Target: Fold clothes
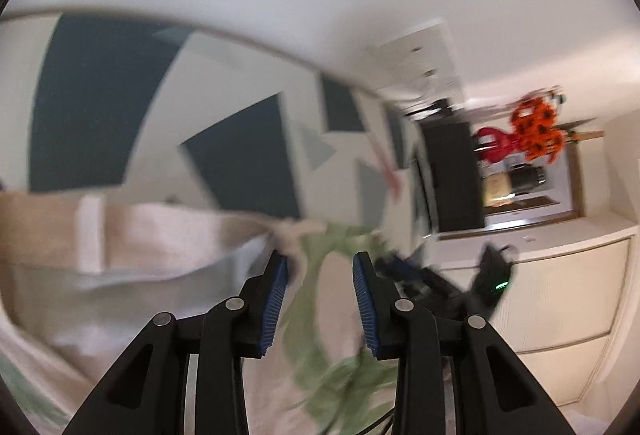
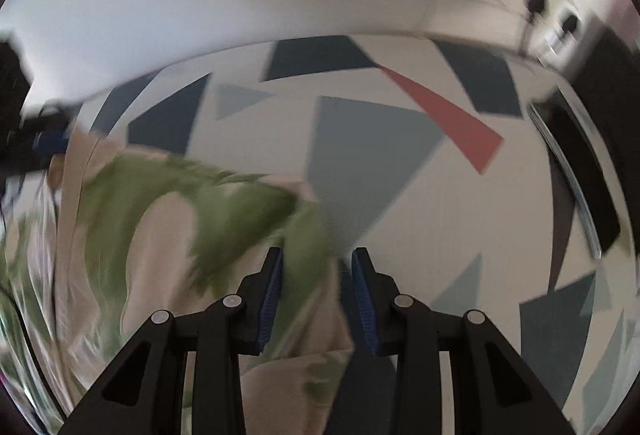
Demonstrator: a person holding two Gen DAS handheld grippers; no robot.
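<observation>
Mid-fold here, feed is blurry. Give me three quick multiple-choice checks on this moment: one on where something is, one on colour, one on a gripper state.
1. Where is the garment in the right wrist view?
A. left of and between the fingers
B. only far right
C. not in view

2. What colour is the print on the garment?
A. red
B. green on beige
C. plain black

3. How do the right gripper fingers stand?
A. pressed together, nothing between
C. apart, with cloth lying between them
B. out of view

Answers: 1 A, the cloth fills the left side and runs down between the fingers. 2 B, green patches on beige fabric. 3 C, a gap shows between the blue pads with fabric in it; the blur hides whether they grip it.
</observation>
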